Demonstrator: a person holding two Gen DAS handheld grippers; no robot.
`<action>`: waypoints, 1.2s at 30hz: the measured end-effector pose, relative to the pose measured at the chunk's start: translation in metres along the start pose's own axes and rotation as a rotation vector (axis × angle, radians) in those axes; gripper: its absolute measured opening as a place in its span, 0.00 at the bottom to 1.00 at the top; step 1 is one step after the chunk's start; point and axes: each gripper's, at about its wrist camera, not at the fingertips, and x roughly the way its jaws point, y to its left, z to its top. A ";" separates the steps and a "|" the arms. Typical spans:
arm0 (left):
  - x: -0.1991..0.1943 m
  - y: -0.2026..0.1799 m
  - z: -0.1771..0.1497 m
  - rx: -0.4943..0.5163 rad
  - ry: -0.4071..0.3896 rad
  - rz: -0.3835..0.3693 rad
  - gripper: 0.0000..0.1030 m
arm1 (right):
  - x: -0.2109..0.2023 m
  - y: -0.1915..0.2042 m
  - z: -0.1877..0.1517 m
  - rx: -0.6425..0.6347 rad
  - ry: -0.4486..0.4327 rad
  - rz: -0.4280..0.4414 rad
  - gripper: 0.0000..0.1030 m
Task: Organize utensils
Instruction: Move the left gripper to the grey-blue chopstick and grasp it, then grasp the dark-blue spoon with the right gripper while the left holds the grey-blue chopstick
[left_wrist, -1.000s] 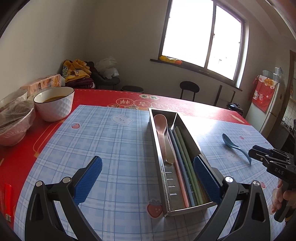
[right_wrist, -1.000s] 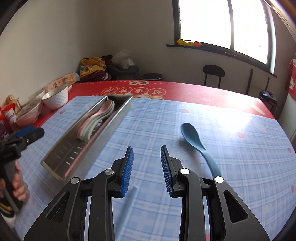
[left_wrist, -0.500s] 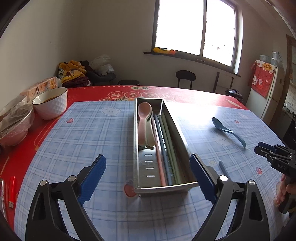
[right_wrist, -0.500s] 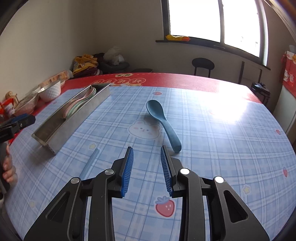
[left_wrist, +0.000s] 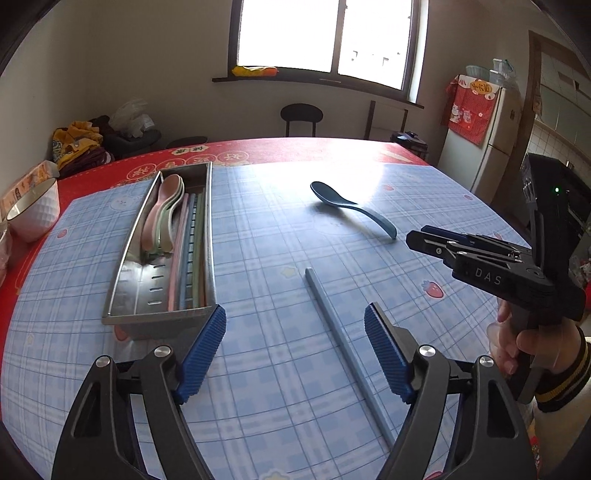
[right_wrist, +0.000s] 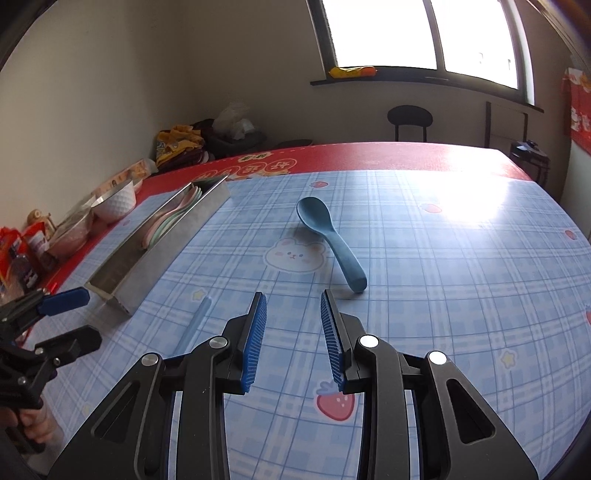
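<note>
- L gripper (left_wrist: 295, 347): my jaws have just been closing, still apart, blue chopstick (left_wrist: 345, 341) on the cloth between them, pads not touching it.
- R gripper (right_wrist: 293, 334): narrow gap, nothing in it.
- Blue spoon (right_wrist: 328, 240) lies right of the steel utensil tray (left_wrist: 129, 258); chopstick between tray and spoon.
- Tray holds pink/green spoons + chopsticks.

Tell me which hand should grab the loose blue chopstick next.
Left. The left gripper already straddles the chopstick, jaws just closing, pads not yet touching. The right gripper sits beside it, nearer the spoon.
</note>
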 end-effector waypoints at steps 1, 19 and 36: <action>0.006 -0.003 -0.001 -0.003 0.020 -0.008 0.70 | 0.000 -0.001 0.000 0.007 -0.002 0.004 0.30; 0.053 -0.035 -0.013 0.089 0.210 -0.016 0.36 | -0.007 -0.020 -0.001 0.088 -0.035 0.097 0.32; 0.060 -0.023 -0.006 0.179 0.193 0.002 0.07 | -0.007 -0.024 -0.001 0.109 -0.034 0.113 0.32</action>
